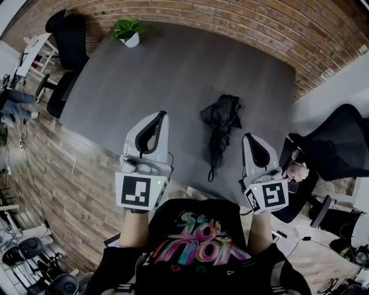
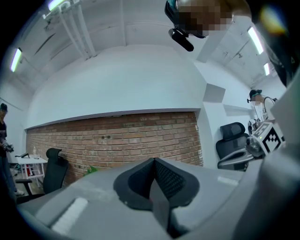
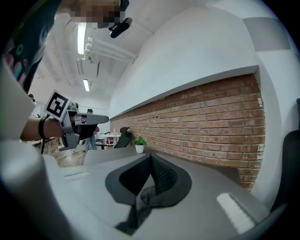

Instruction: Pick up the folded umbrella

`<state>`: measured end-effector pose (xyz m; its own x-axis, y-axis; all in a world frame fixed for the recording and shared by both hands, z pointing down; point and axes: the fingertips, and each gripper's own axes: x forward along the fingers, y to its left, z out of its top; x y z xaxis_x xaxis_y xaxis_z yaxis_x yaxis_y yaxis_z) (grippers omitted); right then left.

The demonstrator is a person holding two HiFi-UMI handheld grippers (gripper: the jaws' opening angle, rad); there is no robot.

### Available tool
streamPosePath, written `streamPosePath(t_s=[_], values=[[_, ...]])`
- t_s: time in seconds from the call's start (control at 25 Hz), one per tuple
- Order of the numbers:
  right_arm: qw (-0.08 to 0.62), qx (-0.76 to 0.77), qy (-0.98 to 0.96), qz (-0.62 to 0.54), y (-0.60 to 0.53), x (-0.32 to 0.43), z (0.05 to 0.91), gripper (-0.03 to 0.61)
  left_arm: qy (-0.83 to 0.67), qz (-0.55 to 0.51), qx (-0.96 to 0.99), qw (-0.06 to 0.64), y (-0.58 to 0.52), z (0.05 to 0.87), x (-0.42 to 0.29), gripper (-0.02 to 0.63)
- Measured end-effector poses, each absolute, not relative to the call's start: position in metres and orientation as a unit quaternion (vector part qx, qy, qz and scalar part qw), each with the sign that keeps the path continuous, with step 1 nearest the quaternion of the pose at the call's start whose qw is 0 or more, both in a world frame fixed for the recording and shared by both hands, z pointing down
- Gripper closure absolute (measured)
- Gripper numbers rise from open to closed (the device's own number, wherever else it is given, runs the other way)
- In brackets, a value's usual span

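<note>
Folded umbrella (image 1: 221,128), black, lies flat on the grey table (image 1: 173,75) with both grippers clear of it. Its slim handle end points toward six o'clock and the bunched canopy toward twelve.

Nearest in the head view is the person (image 1: 193,242), in a black shirt with a colourful print, forearms reaching toward twelve o'clock. The left gripper (image 1: 162,115) is held over the near part of the table, with the umbrella at about two o'clock from its tip. In the left gripper view its jaws (image 2: 153,161) are pressed together with nothing between them. The right gripper (image 1: 248,137) sits at the table's near right edge, with the umbrella at about ten o'clock from its tip. In the right gripper view its jaws (image 3: 151,157) also meet, closed on nothing.

Farther off, a potted plant (image 1: 128,31) stands at the table's eleven-o'clock corner. A black office chair (image 1: 68,34) stands beyond the table at ten o'clock and another (image 1: 337,144) at three o'clock. A brick wall (image 1: 230,17) runs behind the table from twelve to two o'clock, and wood-plank floor (image 1: 52,155) shows at eight o'clock.
</note>
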<state>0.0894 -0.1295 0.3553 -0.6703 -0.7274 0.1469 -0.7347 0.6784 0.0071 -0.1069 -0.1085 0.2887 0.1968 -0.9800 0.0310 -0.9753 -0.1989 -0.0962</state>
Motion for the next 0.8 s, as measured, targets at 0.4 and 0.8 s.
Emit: streamPosePath(t_s=[0.4, 0.8], values=[[0.062, 0.432, -0.898, 0.050, -0.160, 0.114, 0.360, 0.579, 0.612, -0.044, -0.789, 0.018, -0.147, 0.288, -0.085, 0.612], [0.077, 0.462, -0.882, 0.047, -0.165, 0.110, 0.355, 0.580, 0.571, -0.021, -0.821, 0.018, -0.179, 0.278, -0.078, 0.612]])
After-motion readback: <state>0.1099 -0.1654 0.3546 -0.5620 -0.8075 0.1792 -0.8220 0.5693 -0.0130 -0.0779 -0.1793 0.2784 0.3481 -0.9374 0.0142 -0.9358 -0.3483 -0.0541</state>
